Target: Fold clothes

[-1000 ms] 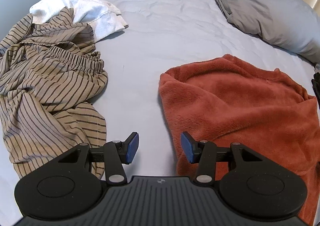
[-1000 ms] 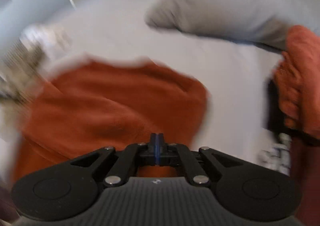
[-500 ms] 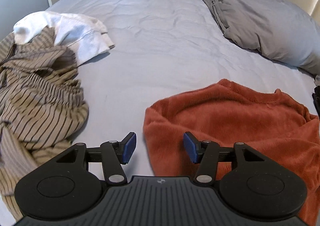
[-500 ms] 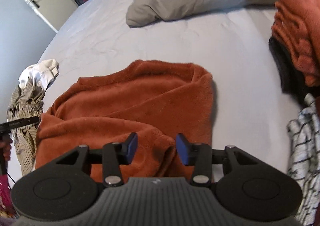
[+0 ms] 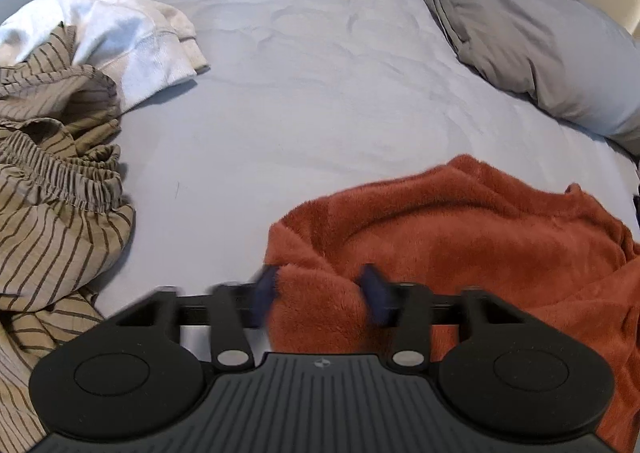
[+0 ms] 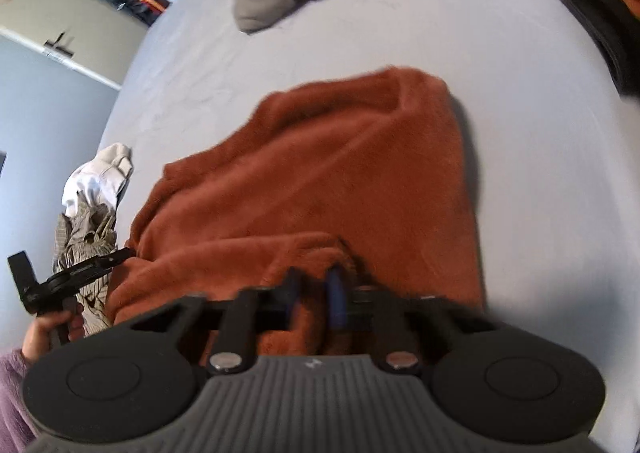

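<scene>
Both claws, left gripper (image 5: 320, 295) and right gripper (image 6: 314, 299), close on my rust fleece garment's (image 5: 460, 237) near edge (fabric between jaws); striped garment (image 5: 52, 189) and white one (image 5: 132, 41) lie unfolded.

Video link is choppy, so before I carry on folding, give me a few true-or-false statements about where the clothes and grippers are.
1. The rust fleece lies on the grey bed sheet. True.
2. The left gripper is closing around a corner of the fleece. True.
3. The striped garment lies on top of the fleece. False: it lies apart, to its left.
4. The right gripper hangs over bare sheet. False: fleece sits between its closing jaws.
5. The white garment is neatly folded. False: it is crumpled.
</scene>
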Demonstrator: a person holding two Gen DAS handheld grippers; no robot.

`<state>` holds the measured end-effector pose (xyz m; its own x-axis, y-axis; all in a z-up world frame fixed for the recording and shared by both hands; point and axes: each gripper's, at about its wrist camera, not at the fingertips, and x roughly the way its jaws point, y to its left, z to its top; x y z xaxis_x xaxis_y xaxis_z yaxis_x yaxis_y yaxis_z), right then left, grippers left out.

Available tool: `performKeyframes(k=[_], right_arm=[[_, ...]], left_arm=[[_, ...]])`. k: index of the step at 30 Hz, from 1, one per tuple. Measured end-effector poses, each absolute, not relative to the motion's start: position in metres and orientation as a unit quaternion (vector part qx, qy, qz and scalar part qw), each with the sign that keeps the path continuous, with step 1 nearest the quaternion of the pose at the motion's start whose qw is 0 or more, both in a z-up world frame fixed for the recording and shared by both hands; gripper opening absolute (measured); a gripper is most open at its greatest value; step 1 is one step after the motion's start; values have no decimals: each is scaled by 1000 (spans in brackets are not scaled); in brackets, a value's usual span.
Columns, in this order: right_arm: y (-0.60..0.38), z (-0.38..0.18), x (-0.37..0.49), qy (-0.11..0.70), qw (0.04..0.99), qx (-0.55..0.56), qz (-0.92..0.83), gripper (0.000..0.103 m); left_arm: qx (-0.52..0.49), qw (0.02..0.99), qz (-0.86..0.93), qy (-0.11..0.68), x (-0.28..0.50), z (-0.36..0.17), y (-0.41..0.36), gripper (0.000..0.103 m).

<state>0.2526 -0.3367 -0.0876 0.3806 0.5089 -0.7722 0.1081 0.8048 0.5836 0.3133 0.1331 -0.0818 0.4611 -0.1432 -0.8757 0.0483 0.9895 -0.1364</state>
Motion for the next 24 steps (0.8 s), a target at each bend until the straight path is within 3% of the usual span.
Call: performKeyframes(k=[5, 9, 12, 14, 15, 17, 18, 19, 24], right_arm=[[-336, -44, 253, 484, 825, 235, 174, 8], [-338, -30, 252, 518, 830, 158, 137, 6], [-328, -43, 250, 548, 819, 114, 125, 6], [-323, -51, 250, 547, 823, 91, 120, 7], [-323, -55, 249, 545, 826, 86, 117, 9], [-329, -56, 249, 550, 822, 102, 103, 17], [-331, -55, 248, 548, 824, 104, 97, 25], [-334, -51, 245, 544, 828, 104, 92, 42], [-340, -47, 232, 539, 823, 145, 105, 43]], left_arm=[[-50, 863, -51, 500, 311, -76, 144, 9], [-97, 870, -45, 482, 311, -69, 160, 8], [-76, 872, -39, 481, 311, -69, 152, 10], [-70, 871, -41, 484, 312, -69, 145, 15], [-69, 872, -38, 483, 312, -68, 144, 23], [-65, 880, -27, 471, 309, -61, 145, 58], [-63, 885, -20, 460, 306, -55, 147, 60], [-61, 889, -19, 454, 304, -51, 149, 60], [-58, 887, -29, 458, 290, -33, 154, 60]])
